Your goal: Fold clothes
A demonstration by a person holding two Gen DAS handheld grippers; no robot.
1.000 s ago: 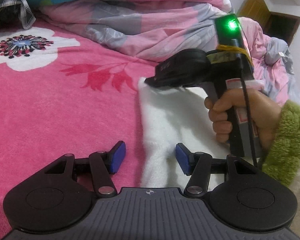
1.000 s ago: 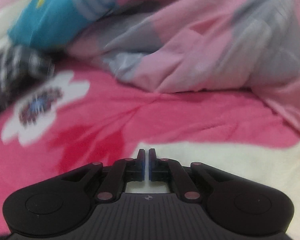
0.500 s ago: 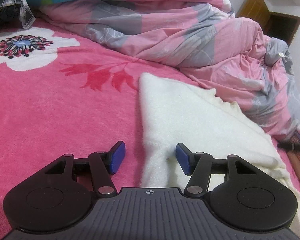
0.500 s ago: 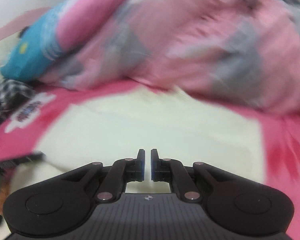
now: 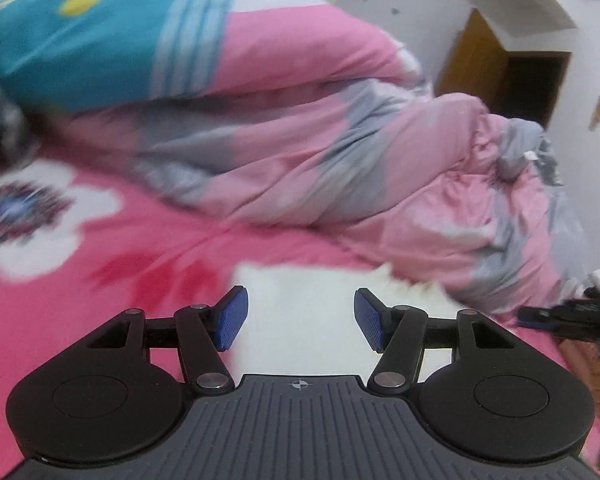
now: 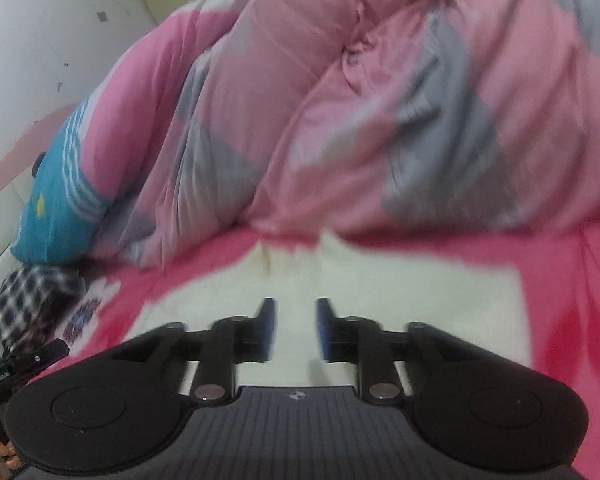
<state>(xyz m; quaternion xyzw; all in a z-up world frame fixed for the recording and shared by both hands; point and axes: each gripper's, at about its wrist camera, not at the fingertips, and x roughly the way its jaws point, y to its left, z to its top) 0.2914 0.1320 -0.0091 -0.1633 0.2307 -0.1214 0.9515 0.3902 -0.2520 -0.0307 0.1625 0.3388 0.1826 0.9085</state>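
The left tongs (image 5: 300,322) are standing apart at the bottom centre of the left wrist view, their blue pads (image 5: 232,318) pressing on nothing, with the white fleece garment (image 5: 300,312) lying flat below and showing in the gap between them. The right tongs (image 6: 296,330) have just been opening and are now parted at the bottom centre of the right wrist view; nothing is sitting between their pads, and the same garment (image 6: 380,280) is spreading pale and flat across the middle of that frame beneath them. The garment is resting on the pink flowered bed cover (image 5: 100,280), which is filling the left and lower parts of the left view. A rumpled pink and grey duvet (image 5: 340,152) is piling up behind the garment across the upper half of both views, its edge touching the garment's far side. A teal and pink striped pillow (image 5: 80,40) is lying at the upper left of the left view. A black and white checked cloth (image 6: 32,300) is bunching at the lower left of the right view. At the right edge of the left view, the right tongs (image 5: 540,314) and the person's hand (image 5: 596,368) are partly showing. Both views are blurred.
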